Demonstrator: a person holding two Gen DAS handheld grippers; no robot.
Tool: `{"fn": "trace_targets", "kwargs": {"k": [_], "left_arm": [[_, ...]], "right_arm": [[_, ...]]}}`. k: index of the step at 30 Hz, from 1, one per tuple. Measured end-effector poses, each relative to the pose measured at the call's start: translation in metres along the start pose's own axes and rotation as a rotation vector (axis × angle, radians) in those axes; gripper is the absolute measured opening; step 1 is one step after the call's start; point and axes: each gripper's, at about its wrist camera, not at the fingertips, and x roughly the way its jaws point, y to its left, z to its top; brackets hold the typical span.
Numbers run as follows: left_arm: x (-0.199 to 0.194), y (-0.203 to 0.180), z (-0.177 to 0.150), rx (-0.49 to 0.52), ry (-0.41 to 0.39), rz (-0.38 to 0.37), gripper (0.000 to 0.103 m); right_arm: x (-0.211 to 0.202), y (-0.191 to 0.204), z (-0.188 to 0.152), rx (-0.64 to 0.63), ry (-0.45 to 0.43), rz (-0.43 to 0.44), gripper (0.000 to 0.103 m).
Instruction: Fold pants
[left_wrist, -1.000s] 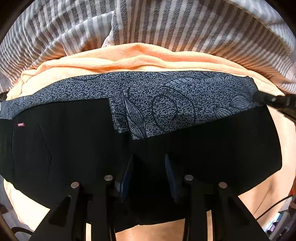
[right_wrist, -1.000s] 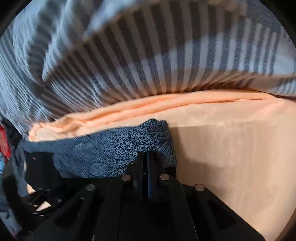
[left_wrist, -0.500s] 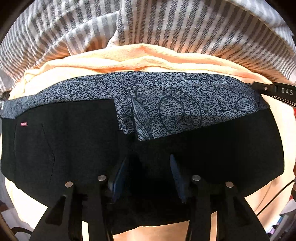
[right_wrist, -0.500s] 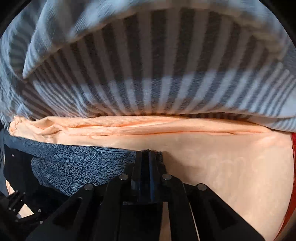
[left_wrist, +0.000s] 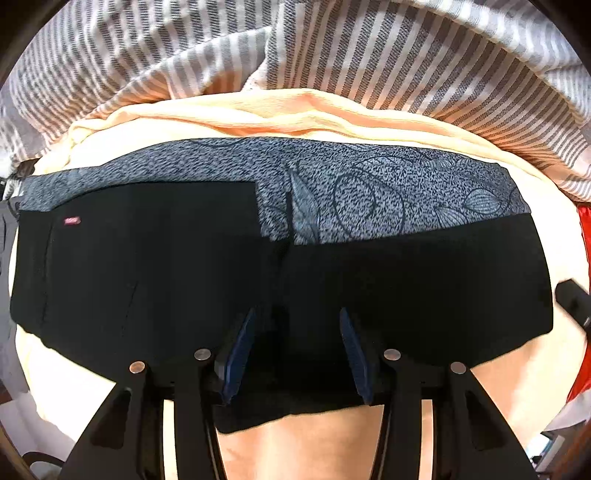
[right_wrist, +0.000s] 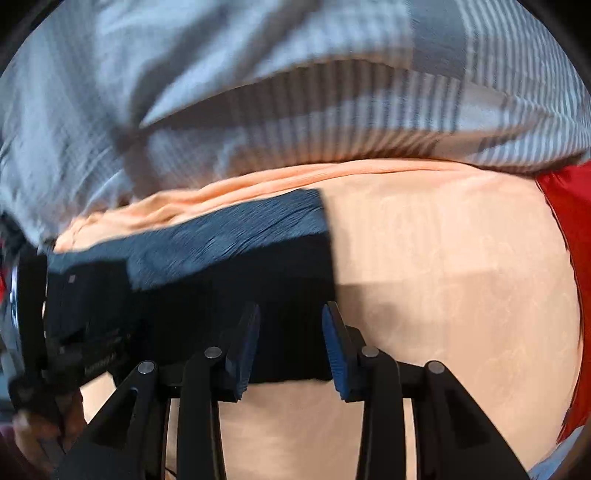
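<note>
The pants (left_wrist: 147, 273) lie flat on the peach sheet, folded lengthwise: black fabric in front, a blue-grey leaf-print band (left_wrist: 369, 184) along the far edge, a small red tag at the left. My left gripper (left_wrist: 295, 321) is open and empty above the black fabric's near edge. In the right wrist view the pants (right_wrist: 229, 273) end at the middle. My right gripper (right_wrist: 291, 317) is open and empty over their right end. Its tip shows in the left wrist view (left_wrist: 572, 299) at the far right.
A peach sheet (right_wrist: 443, 280) covers the bed. A grey-and-white striped blanket (left_wrist: 406, 55) is bunched along the far side. Red cloth (right_wrist: 565, 206) lies at the right edge. Dark clutter sits beyond the bed's left edge.
My right gripper has opened, let go of the pants' right end and pulled back toward me. My left gripper stays open and has backed off slightly.
</note>
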Motion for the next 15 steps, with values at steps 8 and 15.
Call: {"fn": "trace_targets", "kwargs": {"k": [8,15], "left_arm": [[-0.029,0.003,-0.022,-0.020,-0.017,0.011,0.049],[-0.041,0.014,-0.039,-0.039,-0.031,0.003,0.049]], "right_arm": [[0.035,0.014,-0.012,-0.095,0.064,-0.052,0.054],[0.031,0.013,-0.013,-0.088,0.063,-0.052,0.056]]}}
